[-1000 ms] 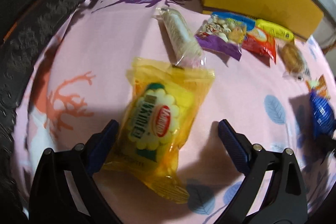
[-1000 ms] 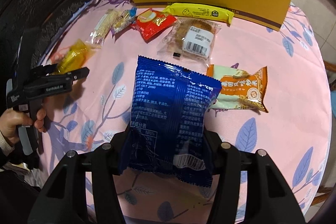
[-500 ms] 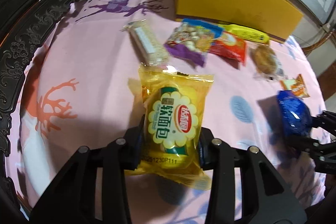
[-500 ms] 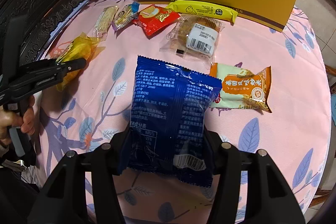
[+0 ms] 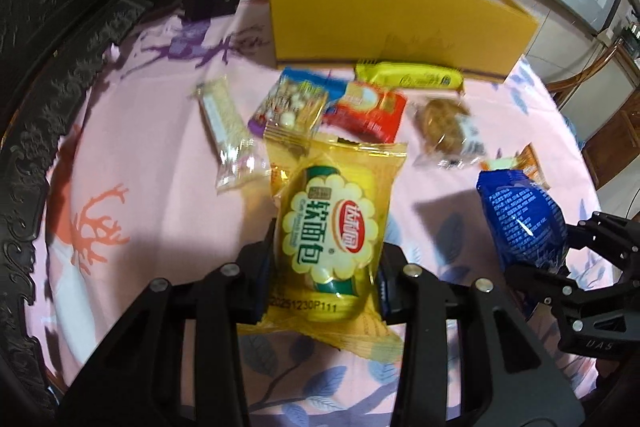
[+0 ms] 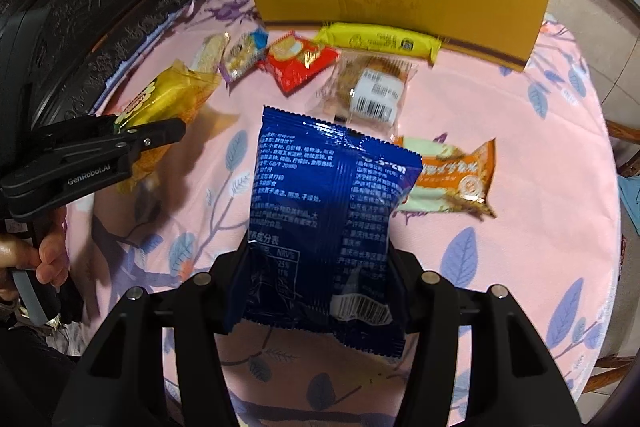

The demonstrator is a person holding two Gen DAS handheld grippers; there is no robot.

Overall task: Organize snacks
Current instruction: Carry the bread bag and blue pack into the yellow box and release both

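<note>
Yellow bread packet (image 5: 334,239) covers the left gripper's (image 5: 325,263) fingertips; contact faces not visible. Blue packet (image 6: 324,223) likewise covers the right gripper's (image 6: 320,267) fingertips and the near edge of the orange packet (image 6: 456,179). Yellow box (image 5: 392,23) interior is mostly out of sight behind its front wall. Motion blur smears the cookie packet (image 5: 444,131); its label is unreadable. Small print on the blue packet is illegible.
</note>
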